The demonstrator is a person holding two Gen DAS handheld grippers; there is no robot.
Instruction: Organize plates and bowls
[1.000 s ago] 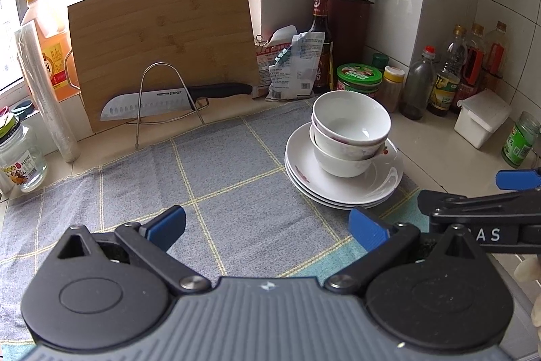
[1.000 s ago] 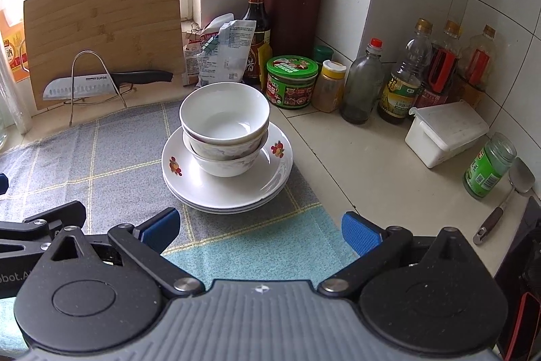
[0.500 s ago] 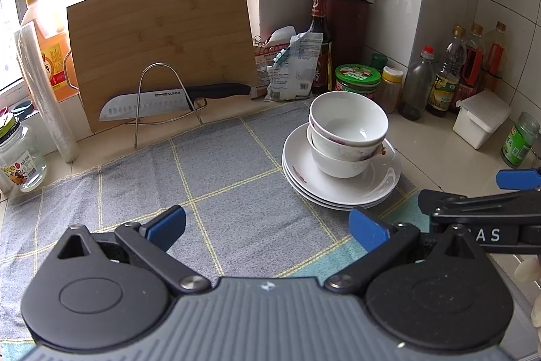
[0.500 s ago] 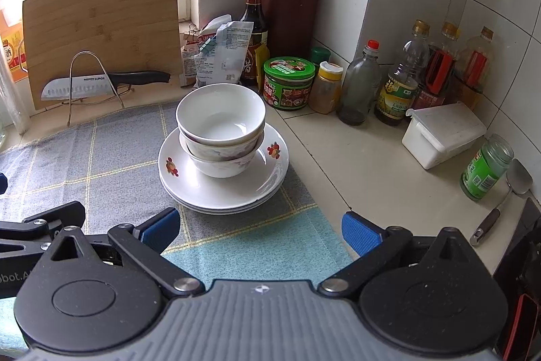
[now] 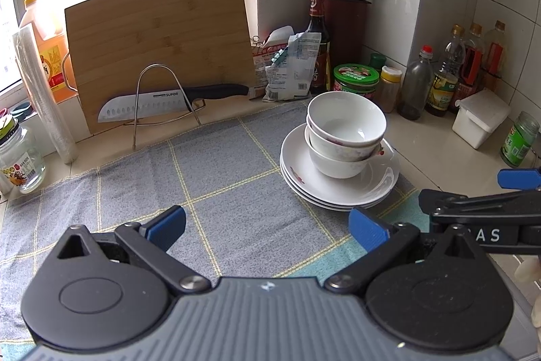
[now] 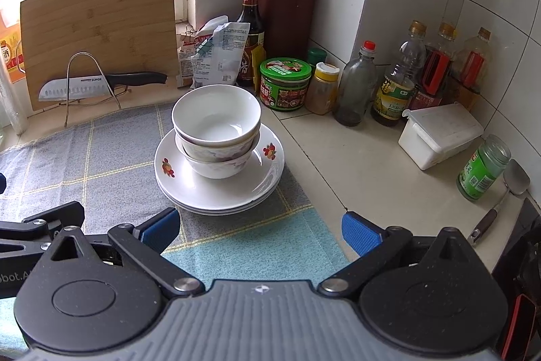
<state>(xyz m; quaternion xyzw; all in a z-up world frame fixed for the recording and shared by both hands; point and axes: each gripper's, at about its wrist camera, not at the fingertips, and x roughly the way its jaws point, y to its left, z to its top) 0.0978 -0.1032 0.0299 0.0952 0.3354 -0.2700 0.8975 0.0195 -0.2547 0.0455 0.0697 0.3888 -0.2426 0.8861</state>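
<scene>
Several white bowls point(image 5: 345, 127) point(image 6: 216, 120) sit nested on a stack of white plates point(image 5: 338, 188) point(image 6: 209, 192) with red flower prints, on a grey checked cloth point(image 5: 219, 178) point(image 6: 101, 158). My left gripper point(image 5: 267, 225) hangs open over the cloth, short of the stack and to its left, with nothing between its blue pads. My right gripper point(image 6: 258, 230) is open too, just in front of the plates, holding nothing. In the left wrist view the right gripper's fingers point(image 5: 517, 178) show at the right edge.
A bamboo cutting board point(image 5: 159, 46), a knife point(image 5: 169, 98) on a wire rack, a knife block point(image 6: 287, 12), sauce bottles point(image 6: 395, 80), jars point(image 6: 285, 83), a white lidded box point(image 6: 439, 134) and a green jar point(image 6: 483, 168) line the tiled counter corner. A spoon point(image 6: 500, 198) lies far right.
Both grippers have drifted slightly; the bowl-and-plate stack sits a little further left in both views. Nothing has been taken hold of or let go.
</scene>
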